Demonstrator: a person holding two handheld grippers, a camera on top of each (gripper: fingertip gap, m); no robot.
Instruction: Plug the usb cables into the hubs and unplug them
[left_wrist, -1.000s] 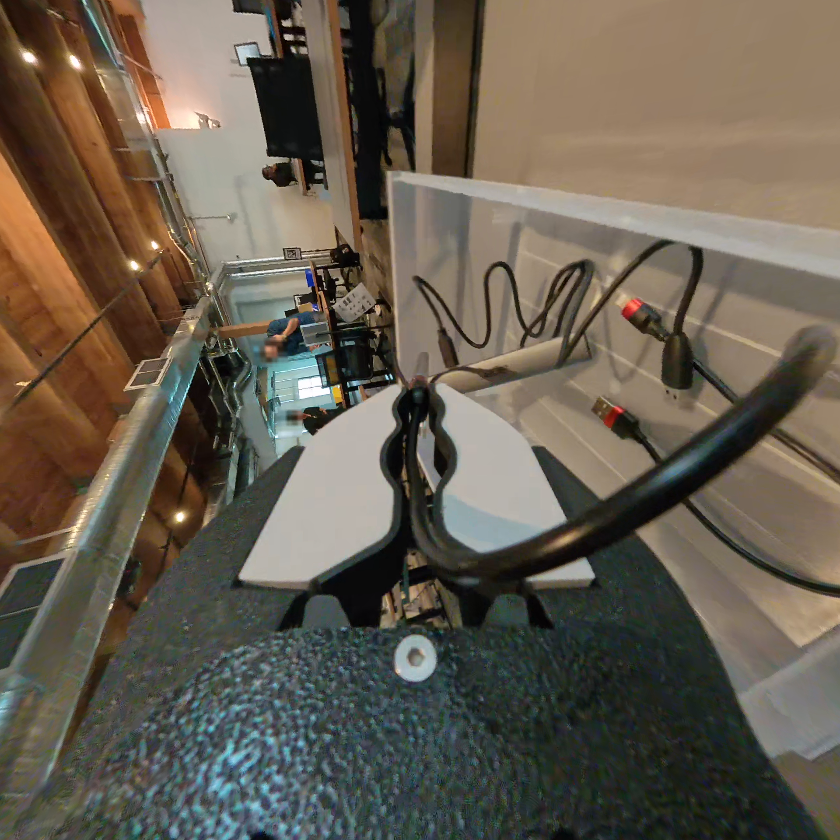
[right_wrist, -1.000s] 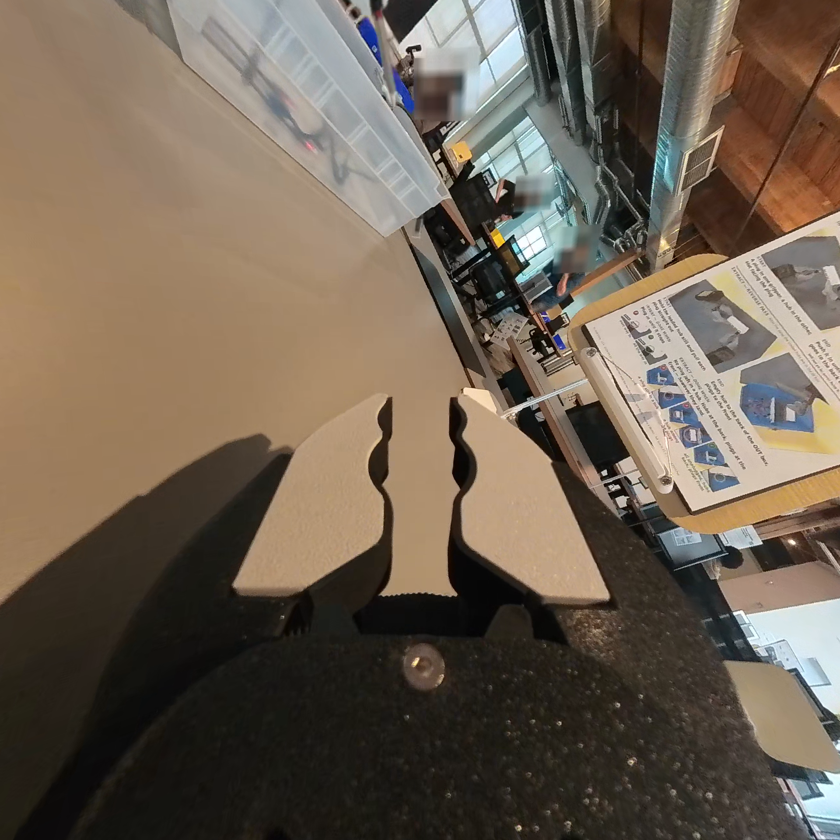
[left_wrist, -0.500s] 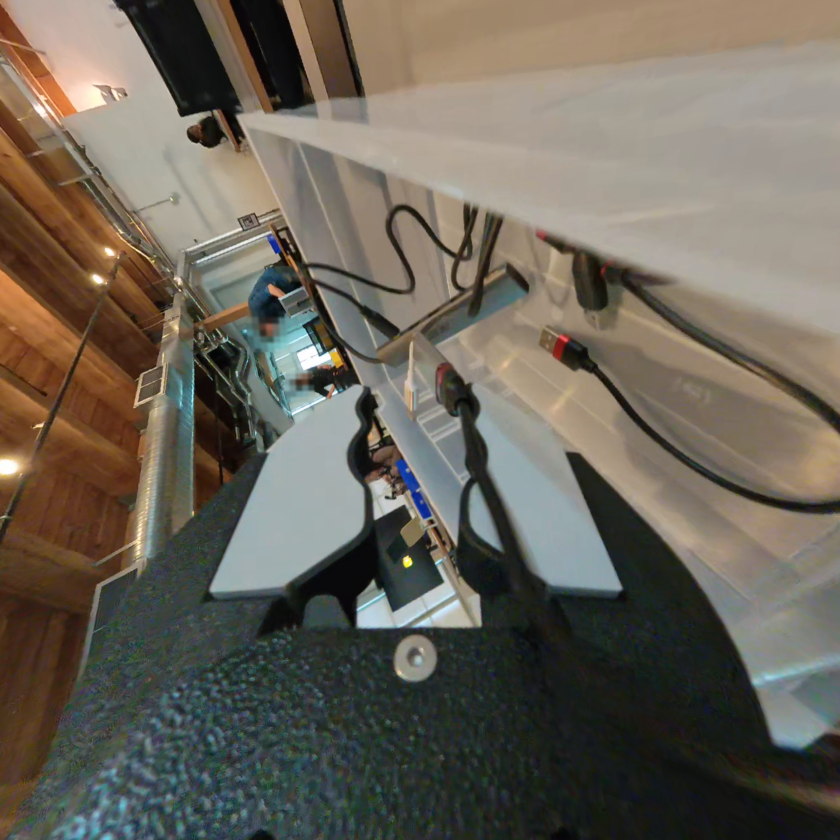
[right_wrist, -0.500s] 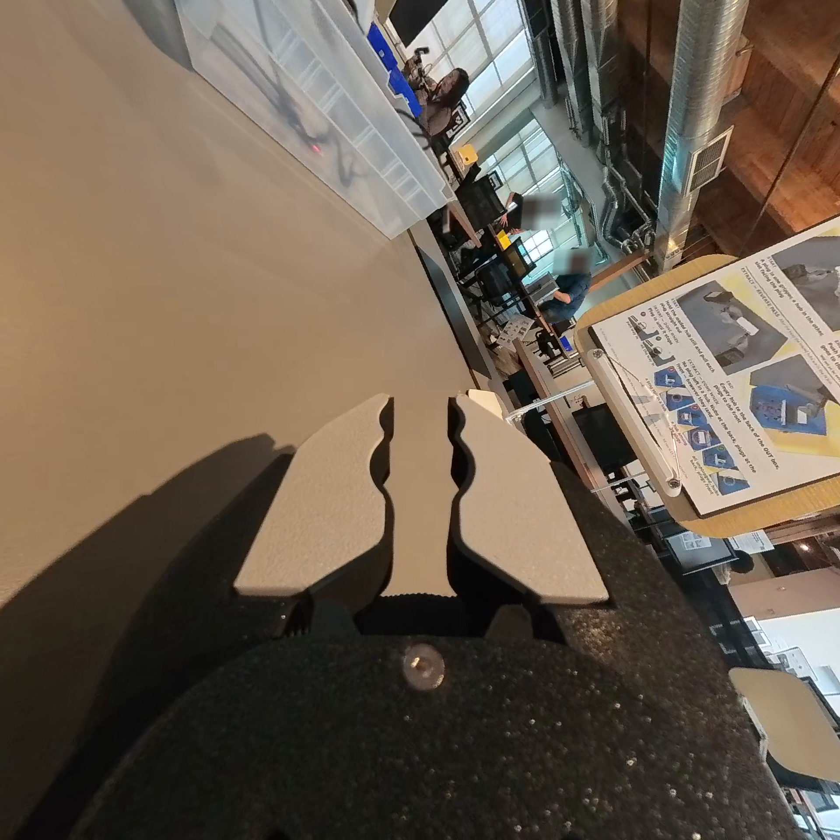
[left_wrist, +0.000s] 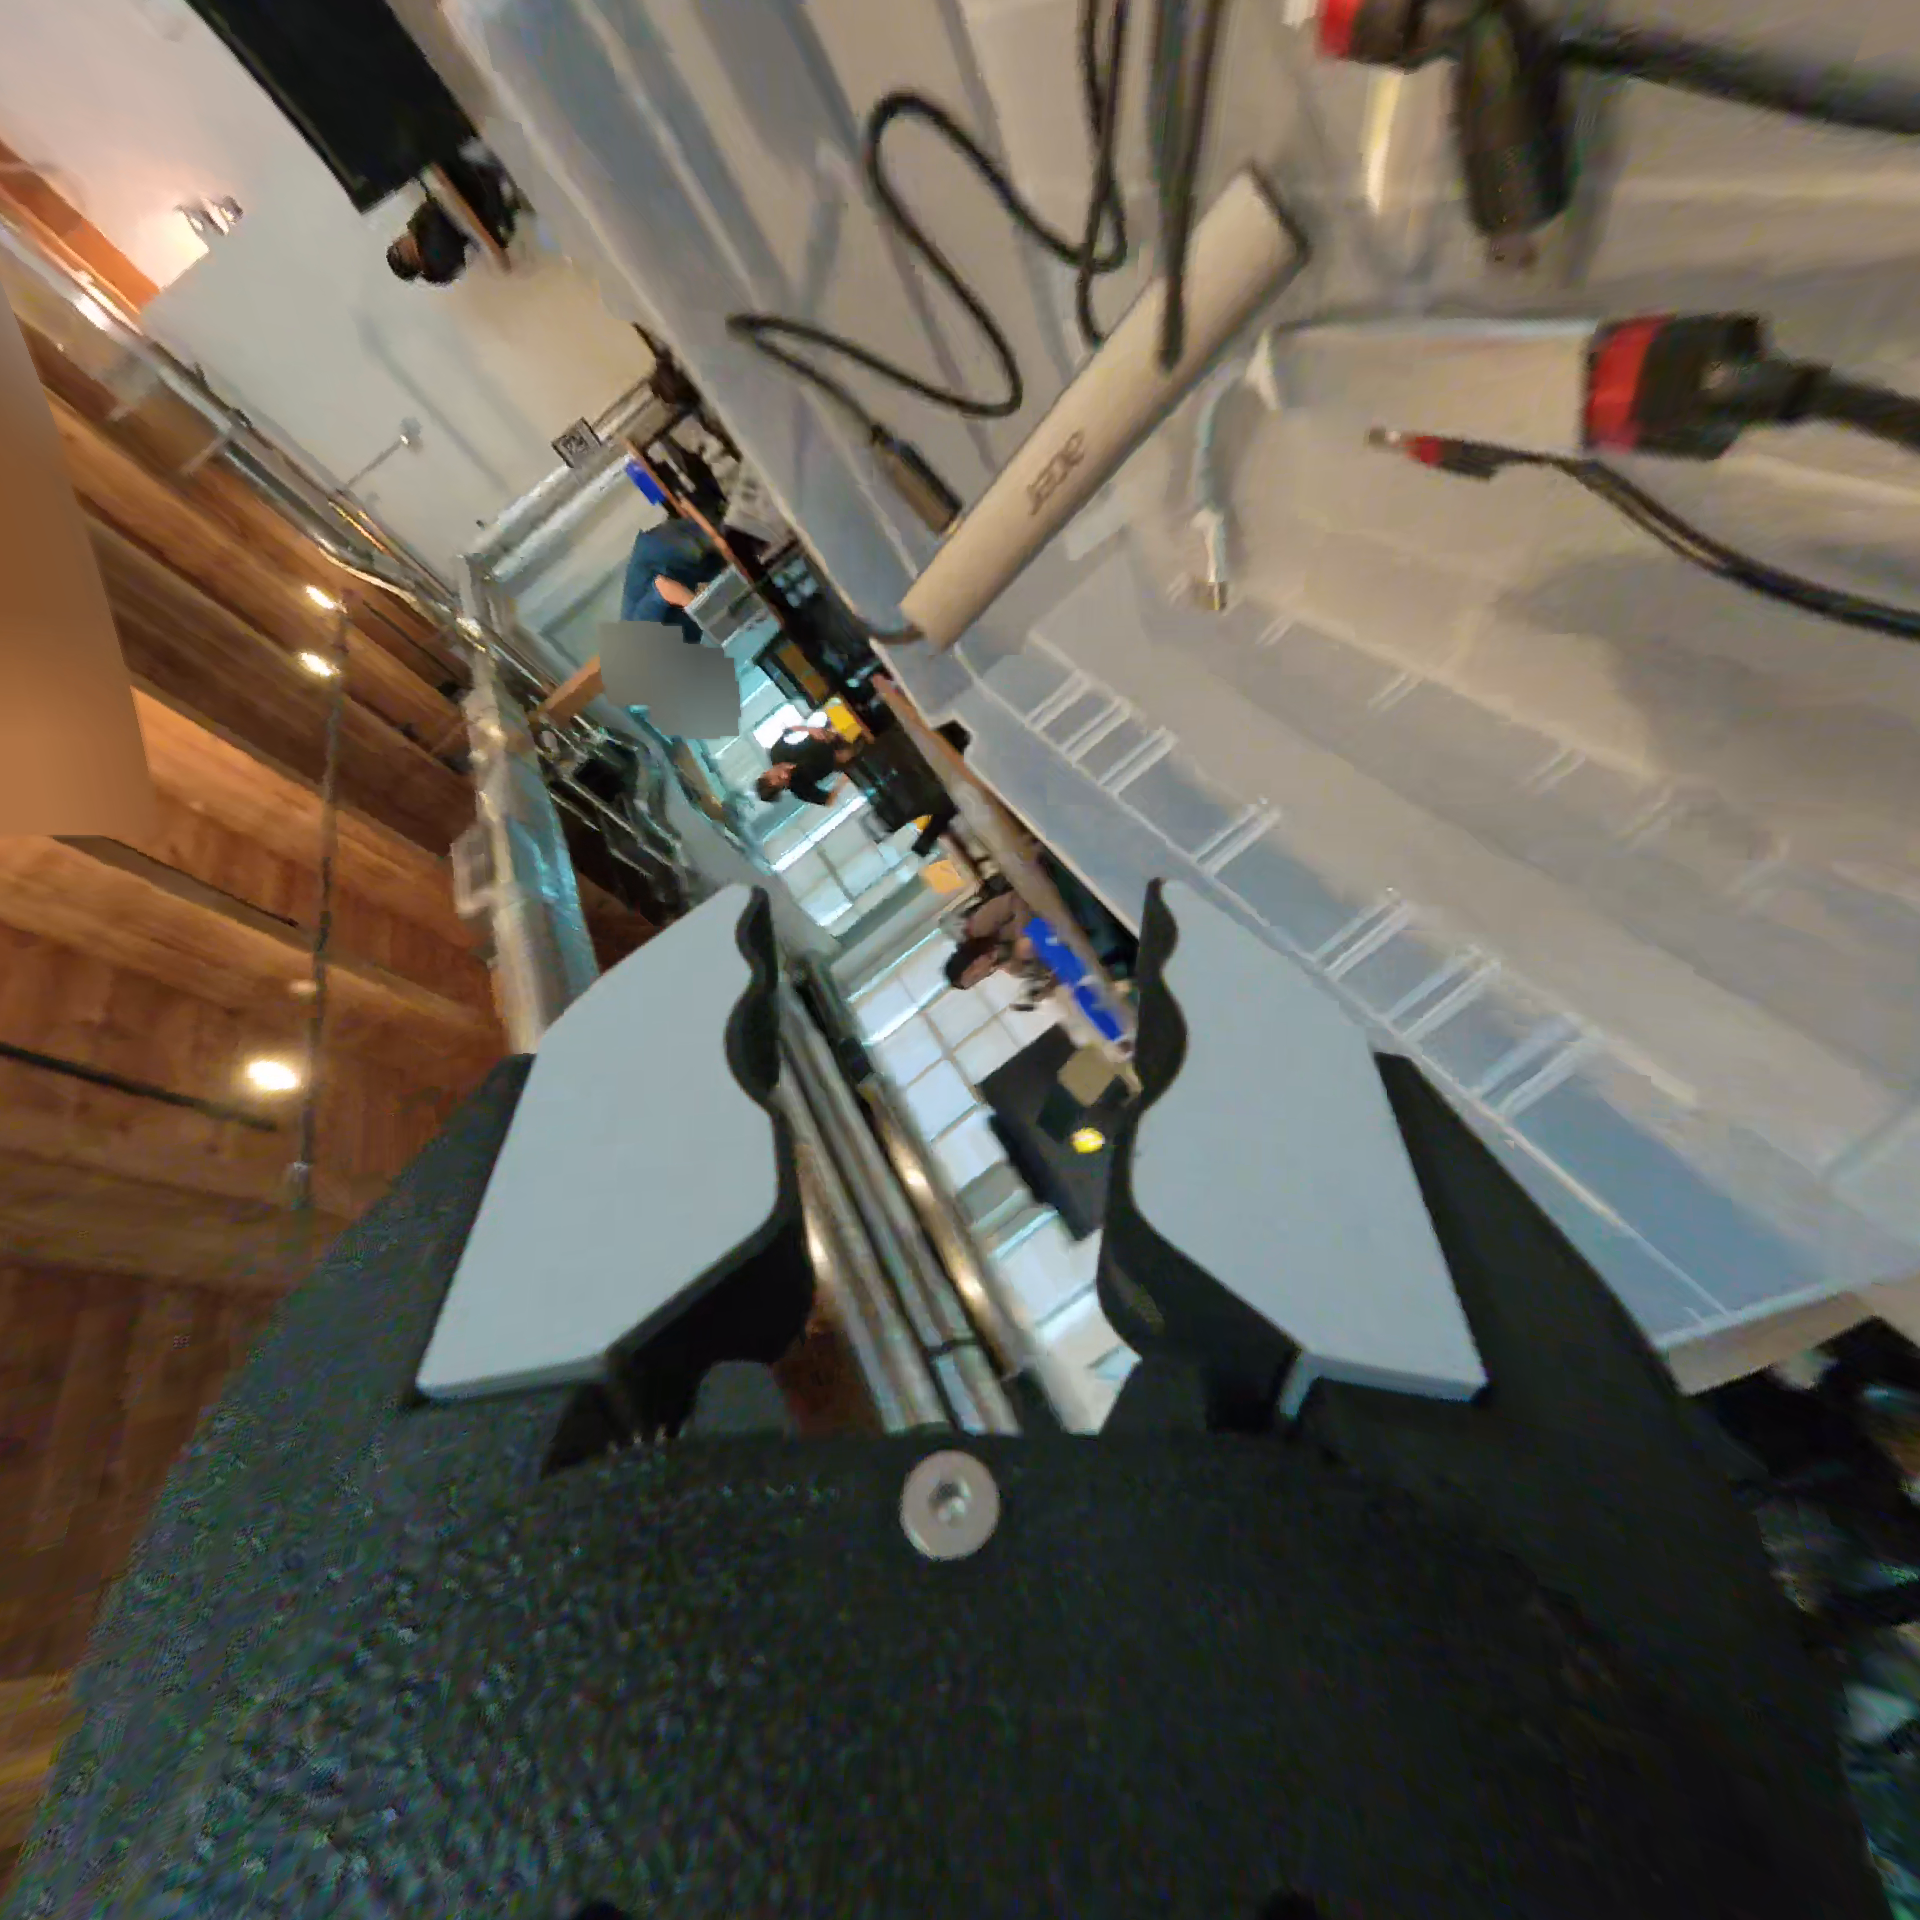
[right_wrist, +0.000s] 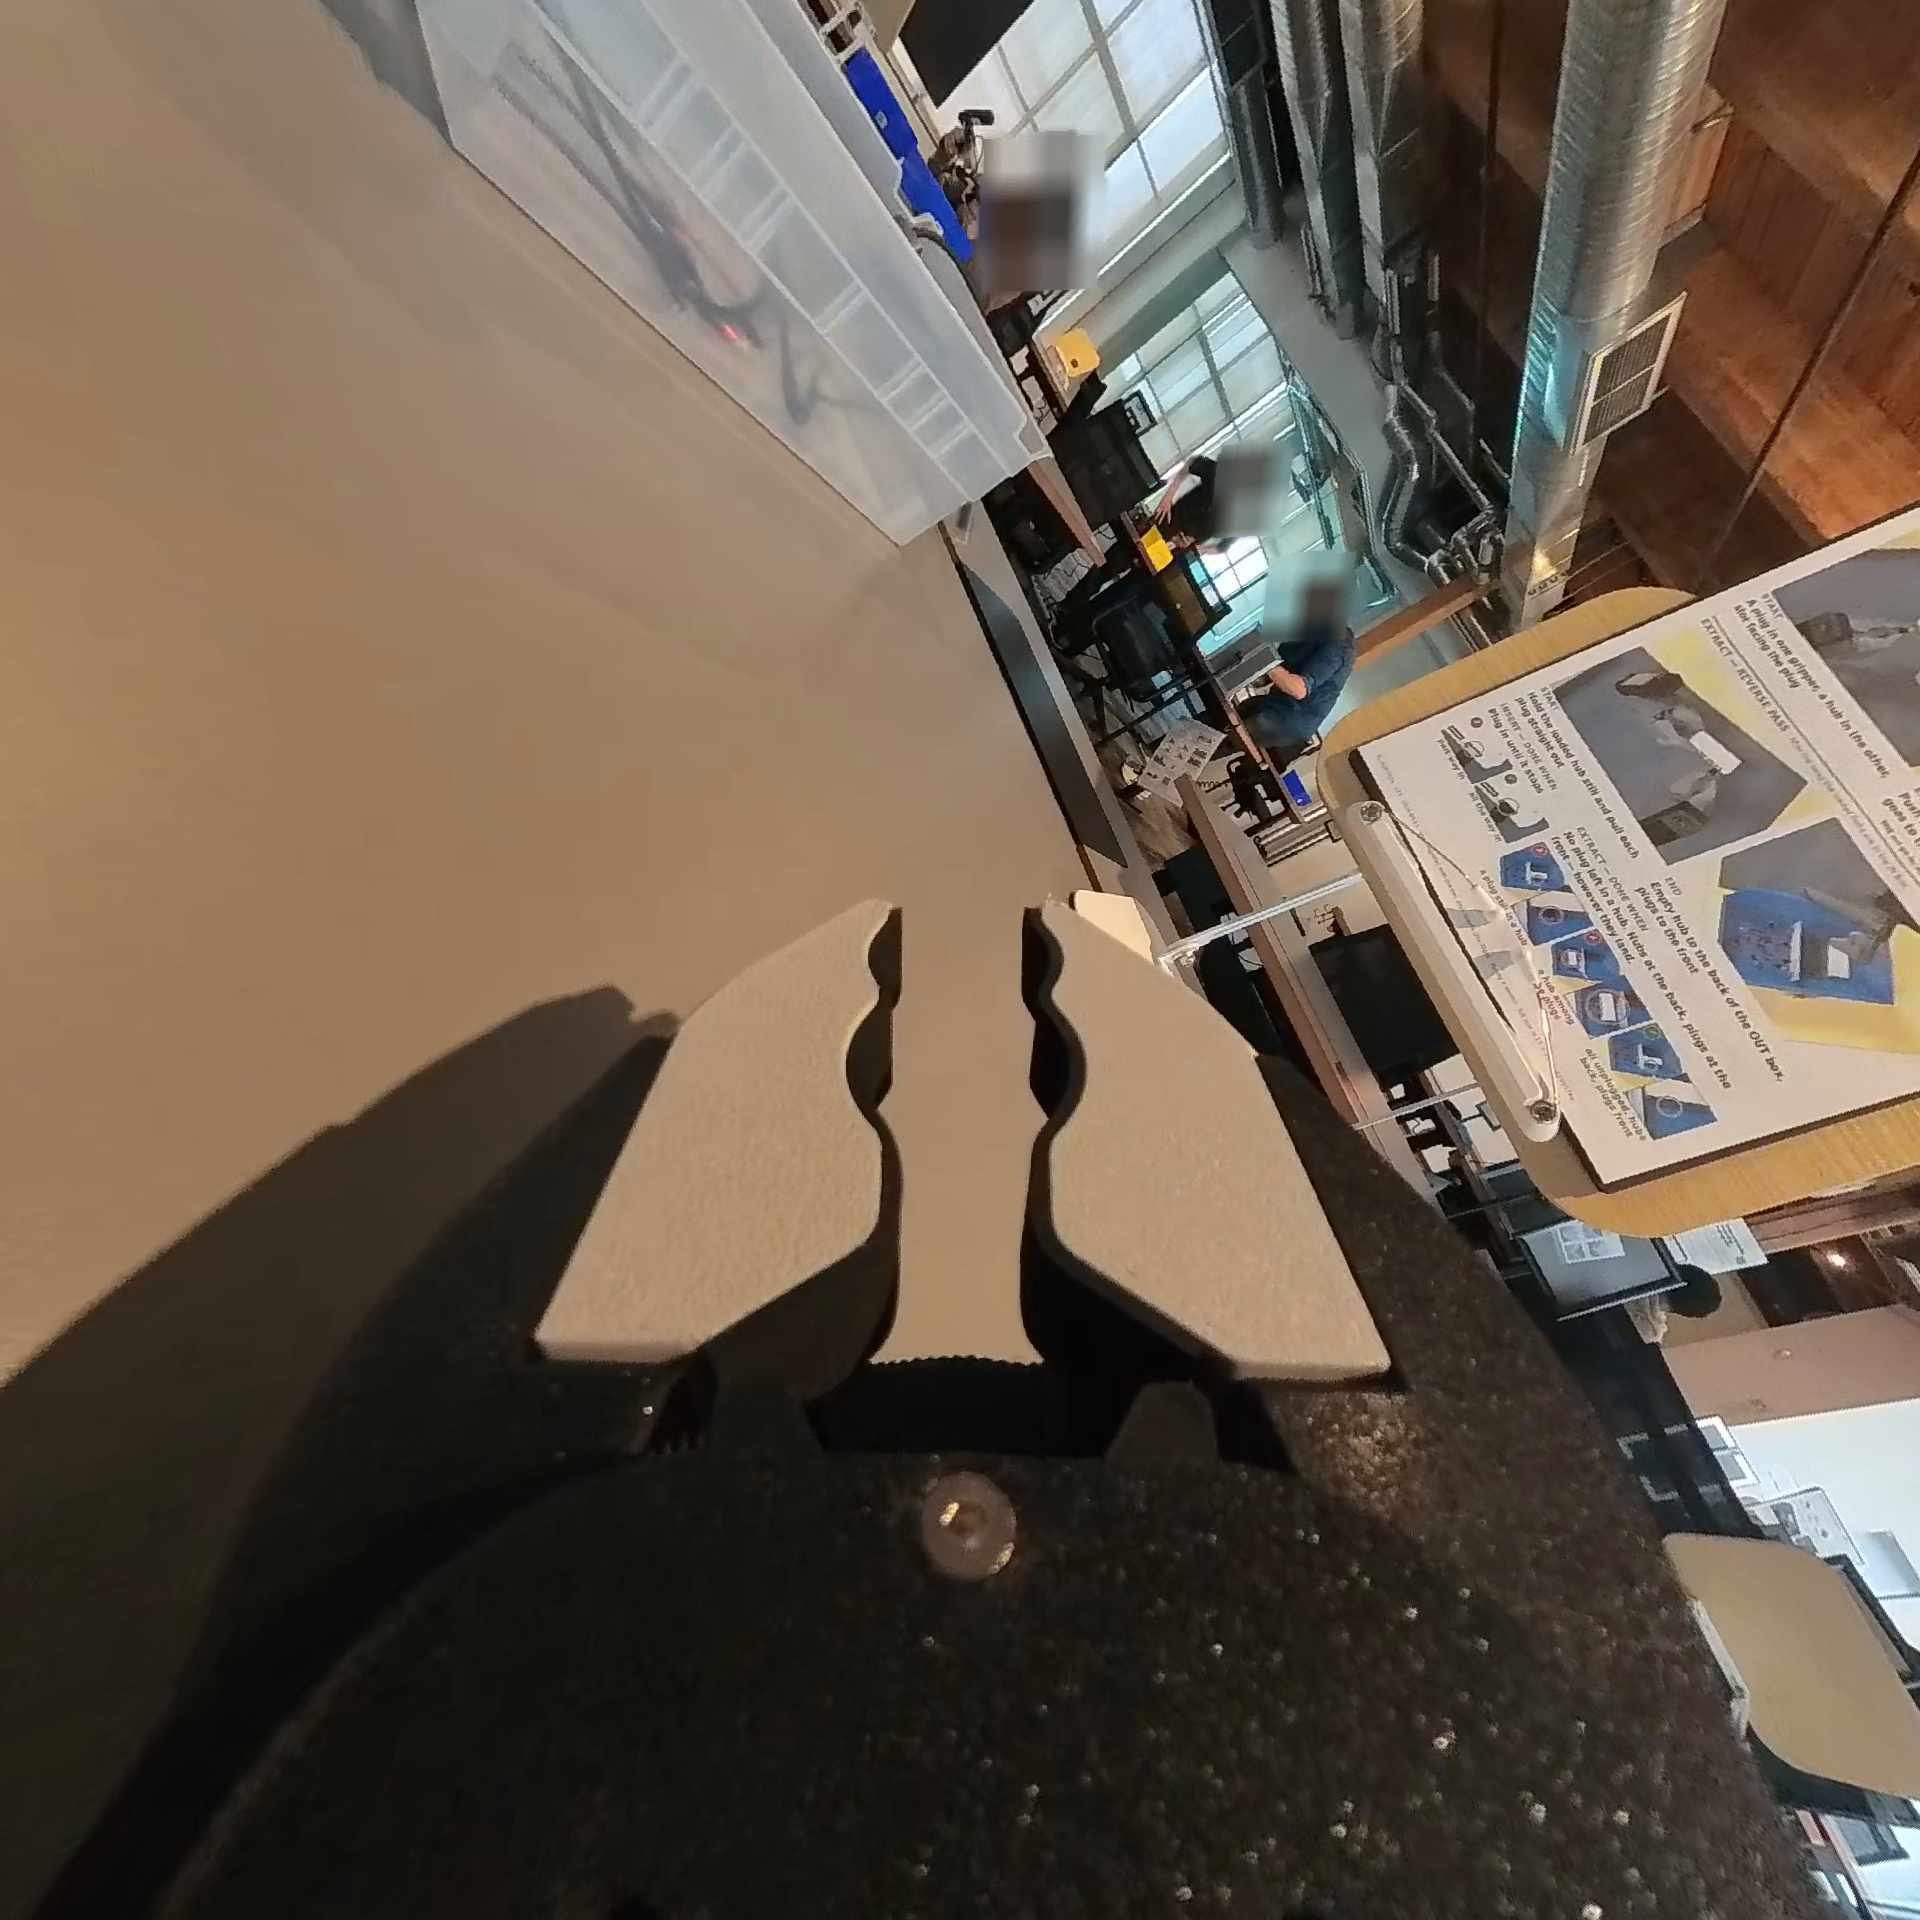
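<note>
- Grey fingers of the left gripper (left_wrist: 951, 1049) are standing wide apart, gripping nothing; the silver hub (left_wrist: 1101, 416) and red-collared usb cables (left_wrist: 1662, 390) are lying in the clear bin (left_wrist: 1351, 935).
- Right gripper (right_wrist: 961, 1023) is gaping narrowly, empty, hanging over the beige table (right_wrist: 416, 727).

A pale grey hub (left_wrist: 1101, 416) lies slanted on the bin (left_wrist: 1351, 831) floor, one black cable (left_wrist: 1169, 156) plugged in its side; loose black cables with red-collared plugs (left_wrist: 1662, 384) lie beside it.
</note>
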